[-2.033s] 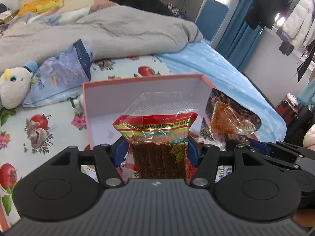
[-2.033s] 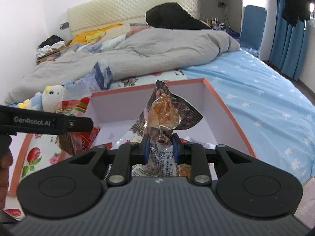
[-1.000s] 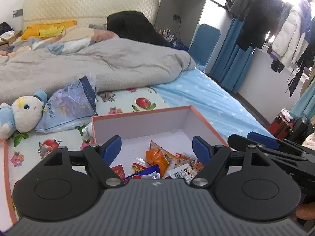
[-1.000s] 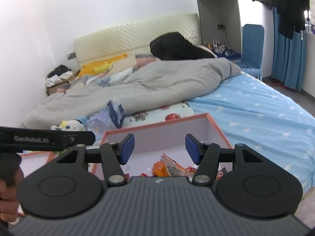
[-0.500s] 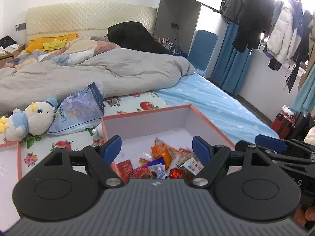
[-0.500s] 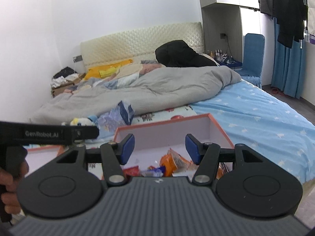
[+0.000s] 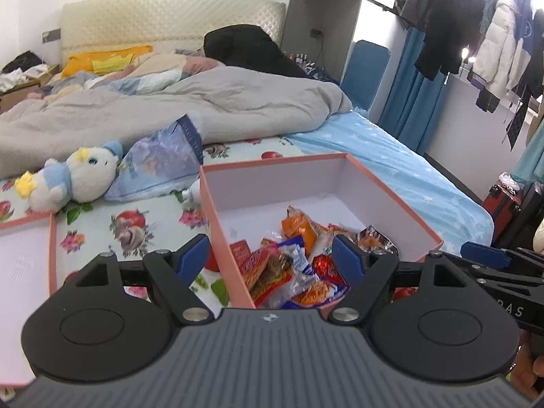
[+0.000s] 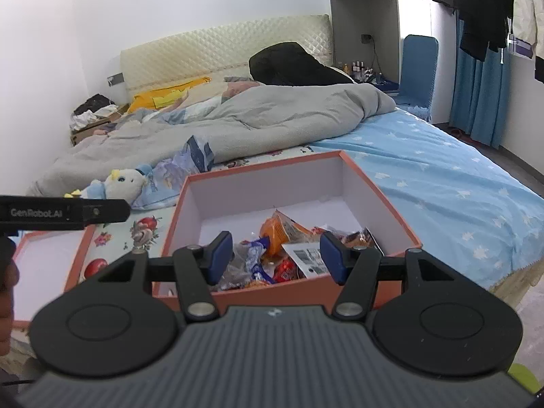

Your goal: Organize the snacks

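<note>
Your left gripper (image 7: 272, 255) and right gripper (image 8: 277, 255) both hang spread and empty above the orange box (image 8: 370, 187); the snacks (image 8: 282, 238) lie heaped inside its near end.

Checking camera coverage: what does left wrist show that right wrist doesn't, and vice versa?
Left wrist only: a red suitcase on the floor past the bed's corner, pale jackets hanging by the window, and the right gripper's blue fingertip at the frame edge.

Right wrist only: the left gripper's black body seen from the side, and small bottles by the blue chair.

Both: the orange box with the snack packets heaped in its near end, the plush toy, the grey duvet, and each camera's own gripper open and empty.
</note>
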A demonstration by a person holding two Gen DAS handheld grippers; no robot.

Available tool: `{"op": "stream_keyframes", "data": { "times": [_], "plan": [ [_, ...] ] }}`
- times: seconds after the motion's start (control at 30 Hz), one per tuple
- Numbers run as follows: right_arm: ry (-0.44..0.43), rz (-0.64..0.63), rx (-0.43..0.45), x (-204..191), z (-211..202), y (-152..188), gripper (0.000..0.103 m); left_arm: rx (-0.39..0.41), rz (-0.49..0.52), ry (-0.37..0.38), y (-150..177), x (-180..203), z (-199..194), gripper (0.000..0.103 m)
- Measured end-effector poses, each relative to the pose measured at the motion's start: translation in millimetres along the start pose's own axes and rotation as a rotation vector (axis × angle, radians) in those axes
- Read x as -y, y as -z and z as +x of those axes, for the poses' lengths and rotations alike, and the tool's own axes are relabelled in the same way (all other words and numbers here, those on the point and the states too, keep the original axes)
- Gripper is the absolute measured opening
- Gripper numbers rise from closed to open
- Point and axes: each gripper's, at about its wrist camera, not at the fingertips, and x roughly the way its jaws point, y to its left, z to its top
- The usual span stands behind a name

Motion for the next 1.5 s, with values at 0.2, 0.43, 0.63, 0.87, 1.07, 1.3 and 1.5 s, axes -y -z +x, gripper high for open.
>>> {"op": "stream_keyframes", "data": {
  "times": [0.2, 0.43, 0.63, 0.87, 1.07, 1.3, 1.5],
  "plan": [
    [0.024, 0.000, -0.022, 0, -6, 11, 0.059, -0.014, -0.006, -0.012, 14, -6, -10, 0.083],
    [0.044, 0.013, -0.024, 6, -4, 10, 0.093, -0.048, -0.021, 0.003, 22, -6, -10, 0.102],
    [0.054, 0.035, -0.028, 13, -3, 10, 0.094, -0.050, -0.029, -0.040, 18, -8, -7, 0.103],
    [0.054, 0.050, -0.027, 16, -2, 11, 0.103, -0.052, -0.049, -0.061, 14, -12, -5, 0.103],
    [0.059, 0.044, -0.023, 14, -2, 11, 0.103, -0.047, -0.047, -0.069, 13, -10, -6, 0.103],
    [0.058, 0.041, -0.029, 13, -2, 10, 0.103, -0.038, -0.041, -0.076, 14, -10, -7, 0.103],
    [0.061, 0.035, -0.034, 12, -1, 11, 0.103, -0.043, -0.046, -0.077, 14, -10, -6, 0.103]
  ]
}}
